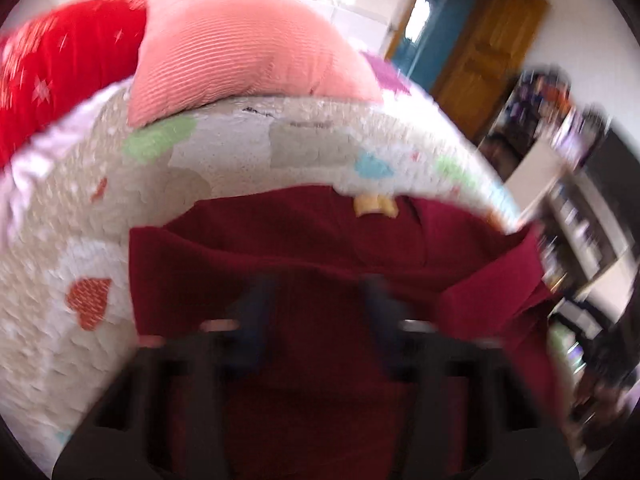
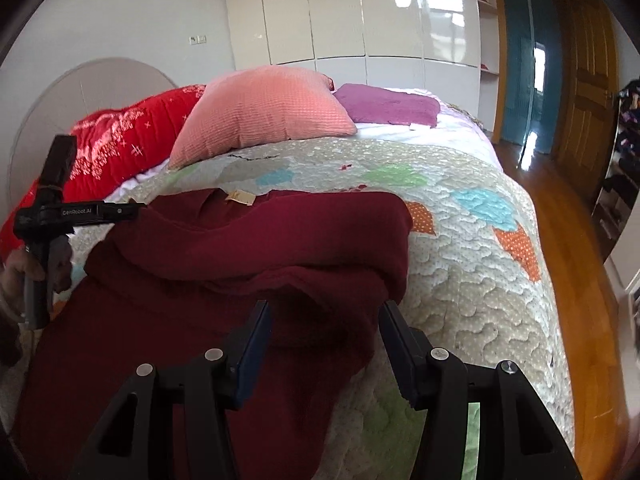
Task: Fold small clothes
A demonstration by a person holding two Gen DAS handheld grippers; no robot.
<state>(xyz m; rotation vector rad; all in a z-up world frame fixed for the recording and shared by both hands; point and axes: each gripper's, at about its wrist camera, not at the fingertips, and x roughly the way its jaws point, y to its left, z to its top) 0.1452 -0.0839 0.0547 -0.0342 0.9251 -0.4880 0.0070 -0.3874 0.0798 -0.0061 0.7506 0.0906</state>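
Bedroom, quilted bed point(image 2: 472, 280). Maroon garment point(image 2: 224, 264) bunched across near edge, part-folded. Right hand-held gripper point(image 2: 324, 340) spread over cloth, gripping nothing. Left hand-held gripper point(image 1: 316, 312) blurred; closure unclear. Risk: thin pinch slips, fold collapses; hem slides off edge.

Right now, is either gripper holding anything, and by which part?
The right gripper is open above the maroon sweater, holding nothing. The left gripper reaches the sweater's shoulder edge; whether it grips cannot be told.

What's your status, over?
Right gripper open over garment. Left gripper at its far edge, grip unclear. Nothing blocking.
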